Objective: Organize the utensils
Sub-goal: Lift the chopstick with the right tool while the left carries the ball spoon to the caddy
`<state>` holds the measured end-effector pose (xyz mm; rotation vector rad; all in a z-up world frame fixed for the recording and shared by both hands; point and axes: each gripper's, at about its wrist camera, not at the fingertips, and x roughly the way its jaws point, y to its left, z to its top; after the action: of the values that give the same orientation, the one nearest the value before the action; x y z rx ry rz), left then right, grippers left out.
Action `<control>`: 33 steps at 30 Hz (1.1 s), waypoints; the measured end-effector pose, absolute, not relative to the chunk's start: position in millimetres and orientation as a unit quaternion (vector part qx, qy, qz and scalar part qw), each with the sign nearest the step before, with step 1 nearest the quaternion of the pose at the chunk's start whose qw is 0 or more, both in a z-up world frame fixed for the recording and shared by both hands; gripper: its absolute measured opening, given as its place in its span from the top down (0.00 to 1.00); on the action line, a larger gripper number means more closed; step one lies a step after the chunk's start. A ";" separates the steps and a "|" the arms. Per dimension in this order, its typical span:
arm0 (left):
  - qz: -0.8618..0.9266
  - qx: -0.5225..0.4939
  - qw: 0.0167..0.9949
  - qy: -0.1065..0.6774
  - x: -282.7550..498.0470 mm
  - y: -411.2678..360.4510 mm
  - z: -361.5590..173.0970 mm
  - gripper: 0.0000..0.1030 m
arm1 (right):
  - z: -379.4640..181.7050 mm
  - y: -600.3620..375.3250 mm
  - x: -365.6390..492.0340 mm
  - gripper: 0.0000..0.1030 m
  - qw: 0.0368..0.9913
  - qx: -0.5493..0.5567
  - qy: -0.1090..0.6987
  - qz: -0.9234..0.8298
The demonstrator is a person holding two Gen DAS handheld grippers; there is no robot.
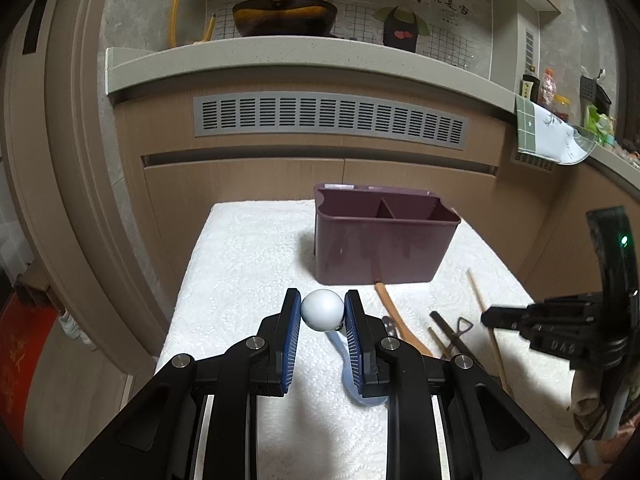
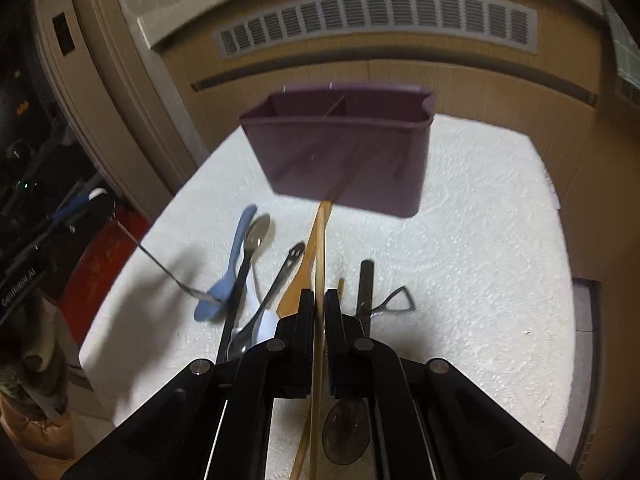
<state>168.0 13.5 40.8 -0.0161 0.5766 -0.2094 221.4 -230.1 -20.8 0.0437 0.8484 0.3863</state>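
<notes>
Where the left wrist view looks along its fingers, the left gripper (image 1: pixel 322 312) is closed narrow on a pale grey-white ball-shaped utensil end (image 1: pixel 322 309), both blue pads touching it. Below the ball a light blue plastic handle (image 1: pixel 347 376) curves down between the fingers. The dark purple plastic two-compartment utensil caddy (image 1: pixel 382 240) stands upright toward the far edge of the white textured table cover (image 1: pixel 240 264). A wooden spoon (image 1: pixel 394 316) lies with its handle tip touching the caddy's near wall. The right gripper (image 1: pixel 486 315) hangs over the cover's right side, near a wooden chopstick (image 1: pixel 486 316).

Right wrist view: the right gripper (image 2: pixel 319 300) is clamped narrow on a thin wooden chopstick (image 2: pixel 319 248), which points toward the caddy (image 2: pixel 340 152). Left of it, mid-cover, lie a light blue plastic spoon (image 2: pixel 228 280), a metal spoon (image 2: pixel 256 236) and a slotted metal utensil (image 2: pixel 290 264). A dark stick (image 2: pixel 365 284) lies just right of the fingers. View is motion-blurred.
</notes>
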 end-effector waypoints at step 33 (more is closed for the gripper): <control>-0.153 0.042 0.943 0.291 370.5 -39.6 57.4 0.78 | 66.1 -236.2 354.8 0.96 0.928 -0.006 0.339 0.155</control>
<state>370.5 -39.6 57.4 0.0863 0.5937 -0.3116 354.8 -236.2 66.1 -0.0132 0.6952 0.3173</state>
